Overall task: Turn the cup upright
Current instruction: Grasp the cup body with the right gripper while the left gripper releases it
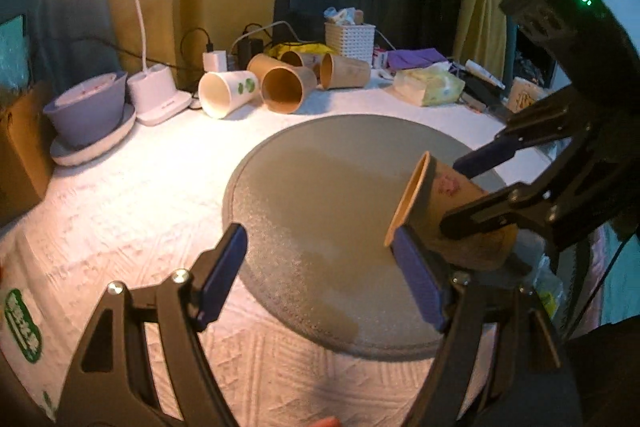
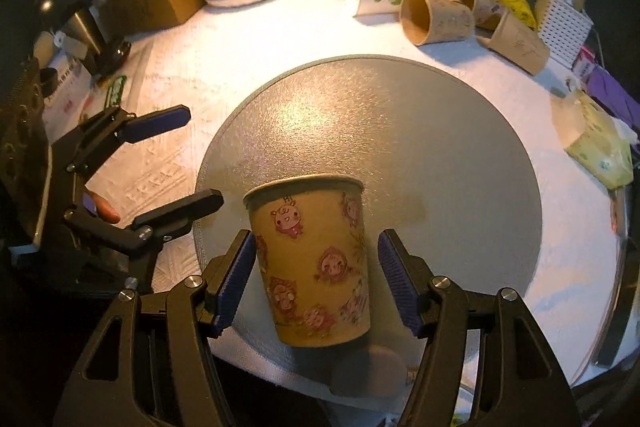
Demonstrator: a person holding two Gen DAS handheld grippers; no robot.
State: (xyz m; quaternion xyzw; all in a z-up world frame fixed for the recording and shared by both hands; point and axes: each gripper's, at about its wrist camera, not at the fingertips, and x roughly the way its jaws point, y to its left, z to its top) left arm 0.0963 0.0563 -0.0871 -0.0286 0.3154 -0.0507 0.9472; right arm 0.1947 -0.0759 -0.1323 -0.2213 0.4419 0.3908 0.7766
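Grey mat (image 2: 460,147), near edge | cup (image 2: 312,267) between your right gripper (image 2: 316,279) jaws, contact unclear | left gripper (image 1: 320,275) spread, empty | step: grasp; next: clamp, rotate rim up.

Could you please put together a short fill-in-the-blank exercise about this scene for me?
1. The right gripper straddles the printed cup over the round ___ mat.
2. The left gripper is ___ and holds nothing.
3. The green-spotted cup, lying beside the brown cups at the back, is ___.

Missing words: grey; open; white
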